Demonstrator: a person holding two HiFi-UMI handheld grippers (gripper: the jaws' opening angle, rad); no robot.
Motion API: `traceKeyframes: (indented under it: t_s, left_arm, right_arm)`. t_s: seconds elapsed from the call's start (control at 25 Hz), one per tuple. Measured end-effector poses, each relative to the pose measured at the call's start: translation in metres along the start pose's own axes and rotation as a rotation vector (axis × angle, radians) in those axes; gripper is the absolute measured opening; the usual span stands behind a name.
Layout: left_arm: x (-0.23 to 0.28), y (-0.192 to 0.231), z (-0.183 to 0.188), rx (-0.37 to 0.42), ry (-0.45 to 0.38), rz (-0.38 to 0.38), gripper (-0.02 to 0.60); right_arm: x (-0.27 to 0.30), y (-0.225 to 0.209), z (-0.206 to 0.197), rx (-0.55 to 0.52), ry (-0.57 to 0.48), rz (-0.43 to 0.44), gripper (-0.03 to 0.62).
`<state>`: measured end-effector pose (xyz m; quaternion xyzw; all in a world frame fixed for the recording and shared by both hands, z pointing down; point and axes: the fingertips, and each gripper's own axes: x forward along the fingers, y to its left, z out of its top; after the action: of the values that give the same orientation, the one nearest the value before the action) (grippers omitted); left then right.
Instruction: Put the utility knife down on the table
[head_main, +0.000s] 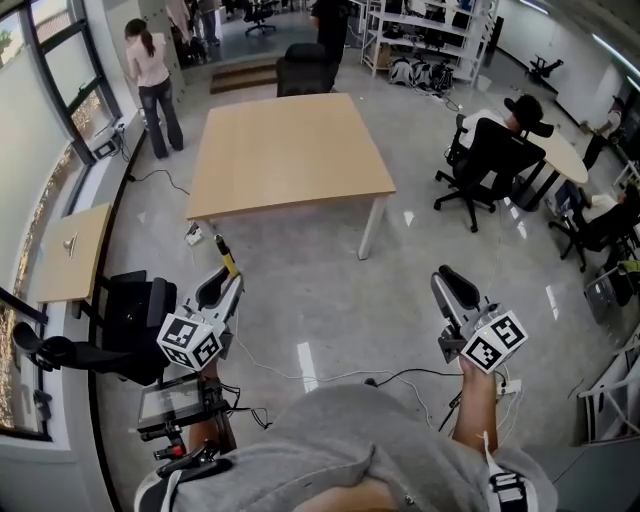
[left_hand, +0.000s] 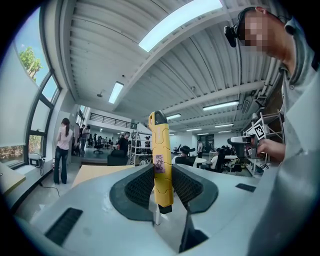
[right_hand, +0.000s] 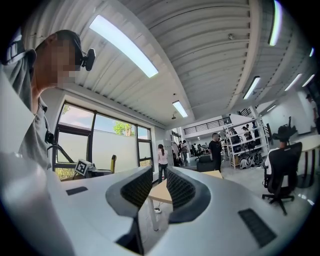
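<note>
The yellow plastic utility knife with dark ends stands upright between the ribbed black pads of my left tool. The tool is closed on the knife's lower body at a middling width, and the knife's upper end pokes out past the jaws. So the knife is in the air over the glossy grey floor, resting on nothing. My right tool has its jaws slightly apart with nothing between them. The light wooden square bench with white legs lies ahead, well apart from both tools. As I judge it, the put-down has not begun. I must carry the knife over the bench top, lower it and open the jaws.
</note>
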<state>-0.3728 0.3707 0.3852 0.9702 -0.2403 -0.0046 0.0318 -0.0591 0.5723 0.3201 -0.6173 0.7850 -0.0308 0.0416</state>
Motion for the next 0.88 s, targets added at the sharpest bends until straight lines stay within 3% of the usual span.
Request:
traceKeyframes:
  t_s: [0.32, 0.88]
  left_arm:
    - [-0.013, 0.026, -0.008, -0.022, 0.003, 0.011, 0.107]
    - [-0.015, 0.031, -0.017, -0.037, 0.009, 0.019, 0.107]
  right_arm:
    - [0.026, 0.014, -0.005, 0.004, -0.005, 0.010, 0.080]
    - [0.034, 0.010, -0.014, 0.019, 0.013, 0.012, 0.080]
